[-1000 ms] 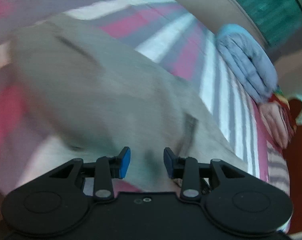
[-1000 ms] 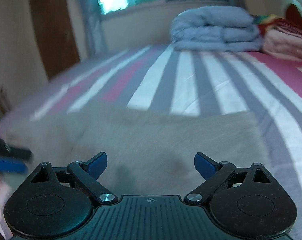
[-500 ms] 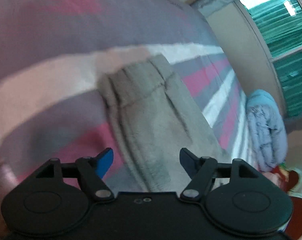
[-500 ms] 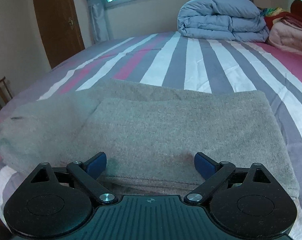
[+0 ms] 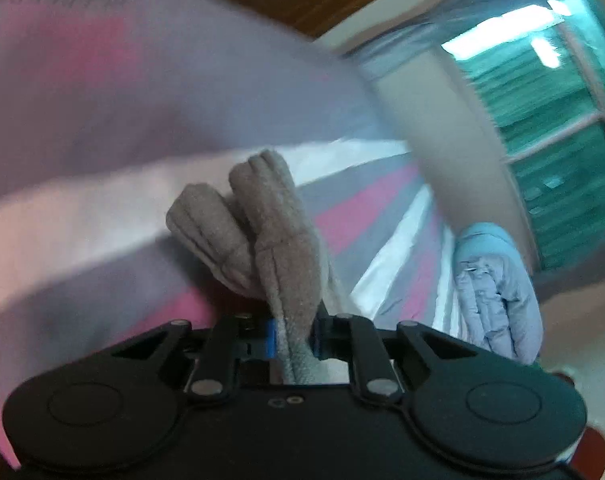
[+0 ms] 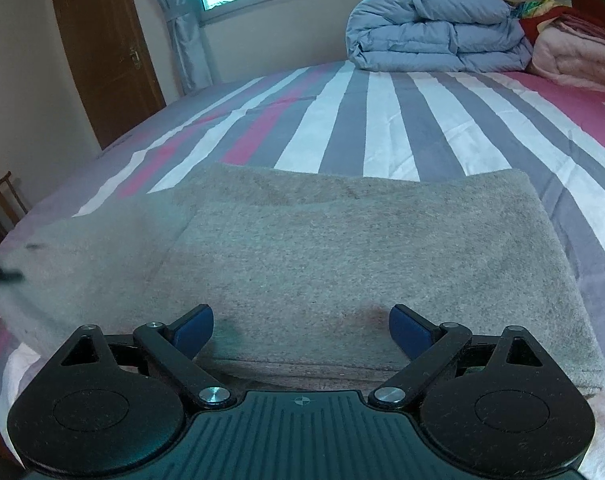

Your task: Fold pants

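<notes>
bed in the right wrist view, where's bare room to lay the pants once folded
Free: the wide striped sheet between the grey pants and the folded blue duvet, and the strip toward the door. Crowded: the far right corner, with the duvet and pink bedding, and the near edge under the pants.

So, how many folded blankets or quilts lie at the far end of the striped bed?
2: a light-blue padded quilt near the window, and a pink quilted blanket right of it. More may be hidden beyond the frame.

Soft cloth on a striped bed

The pants [image 6: 342,264] are fuzzy, matt grey-brown fleece; the bedsheet [image 6: 386,120] is smooth woven cloth; the quilt [image 6: 434,28] looks puffy; the door [image 6: 102,48] is polished wood.
</notes>
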Tool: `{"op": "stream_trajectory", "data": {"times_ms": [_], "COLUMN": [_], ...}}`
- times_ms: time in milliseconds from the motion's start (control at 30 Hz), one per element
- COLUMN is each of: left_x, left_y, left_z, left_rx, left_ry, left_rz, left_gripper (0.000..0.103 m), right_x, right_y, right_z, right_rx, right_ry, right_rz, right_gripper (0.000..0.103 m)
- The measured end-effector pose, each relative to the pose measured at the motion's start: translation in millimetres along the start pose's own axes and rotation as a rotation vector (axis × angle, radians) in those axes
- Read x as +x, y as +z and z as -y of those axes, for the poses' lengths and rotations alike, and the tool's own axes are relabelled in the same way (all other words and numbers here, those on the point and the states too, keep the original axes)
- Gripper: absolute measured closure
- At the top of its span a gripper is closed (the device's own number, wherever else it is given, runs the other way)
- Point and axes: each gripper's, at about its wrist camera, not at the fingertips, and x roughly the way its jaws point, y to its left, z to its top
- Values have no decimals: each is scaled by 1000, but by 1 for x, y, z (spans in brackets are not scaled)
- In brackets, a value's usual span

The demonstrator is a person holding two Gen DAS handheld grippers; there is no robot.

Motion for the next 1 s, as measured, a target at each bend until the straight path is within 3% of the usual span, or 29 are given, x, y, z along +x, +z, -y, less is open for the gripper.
{"op": "stream_trajectory", "data": {"times_ms": [100,167,233,400,500,567,600,700,867,1000], "left_x": [20,23,19,18,19,21,21,18,1,-16], "left_y": [-5,-14,-15,-11,-11,-15,-16,-16,-17,-24], "left_z": [-35,-48,-42,-33,-29,-28,-27,-23,6,52], "left_rx": [-76,-80,-49,-66,-40,-13,-3,15,120,281], "left_ry": [113,112,129,146,143,149,152,165,119,52], "left_rz": [-84,-97,-94,-97,-87,-74,-72,-54,6,47], "left_gripper": [97,95,86,74,73,74,84,92,96,97], "right_x": [0,0,-3,4,14,24,32,53,58,57], "right_y": [0,1,4,16,23,27,27,19,17,15], "right_z": [-1,-4,-5,-17,-35,-46,-50,-60,-58,-55], "right_rx": [17,7,1,-15,-37,-60,-70,-143,-158,-156], "right_ry": [9,3,8,22,23,1,-19,-60,-60,-55], "right_rz": [-2,-10,-5,5,18,6,-16,-84,-93,-87], "right_gripper": [9,9,9,9,9,9,9,9,9,9]}}
